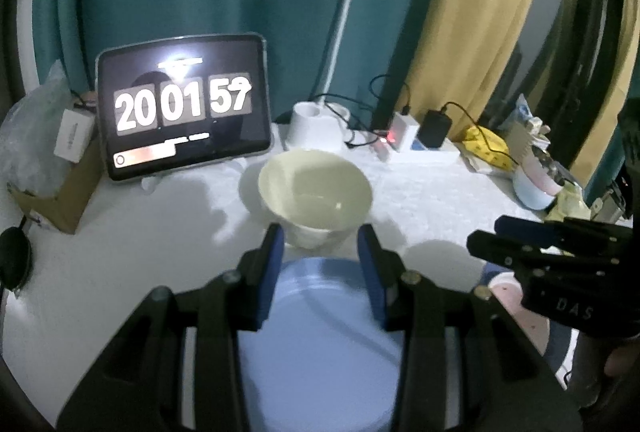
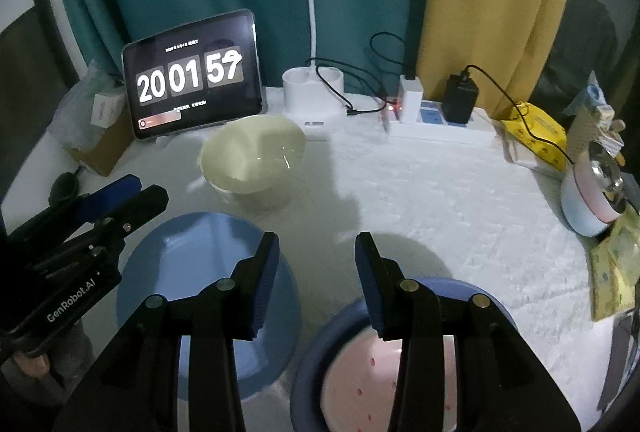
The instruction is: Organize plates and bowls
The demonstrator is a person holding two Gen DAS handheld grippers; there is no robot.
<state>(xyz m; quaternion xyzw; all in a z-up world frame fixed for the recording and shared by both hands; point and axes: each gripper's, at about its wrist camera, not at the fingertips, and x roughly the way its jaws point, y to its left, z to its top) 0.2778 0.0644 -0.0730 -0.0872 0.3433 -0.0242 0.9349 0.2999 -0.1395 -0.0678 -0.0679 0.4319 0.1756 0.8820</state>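
Observation:
A cream bowl (image 1: 316,188) stands on the white table, also in the right wrist view (image 2: 252,152). A light blue plate (image 1: 320,332) lies in front of it, under my open, empty left gripper (image 1: 320,252); it also shows in the right wrist view (image 2: 200,264). My right gripper (image 2: 316,256) is open and empty, just above a dark blue dish (image 2: 312,372) that holds a pink speckled plate (image 2: 360,384). The right gripper (image 1: 508,232) shows at the right of the left wrist view, the left gripper (image 2: 136,192) at the left of the right wrist view.
A tablet clock (image 2: 192,76), a white lamp base (image 2: 312,88), a power strip with chargers and cables (image 2: 432,112) and a yellow packet (image 2: 536,128) line the back. A cardboard box (image 2: 100,140) is at left, a pink-and-blue pot (image 2: 592,200) at right.

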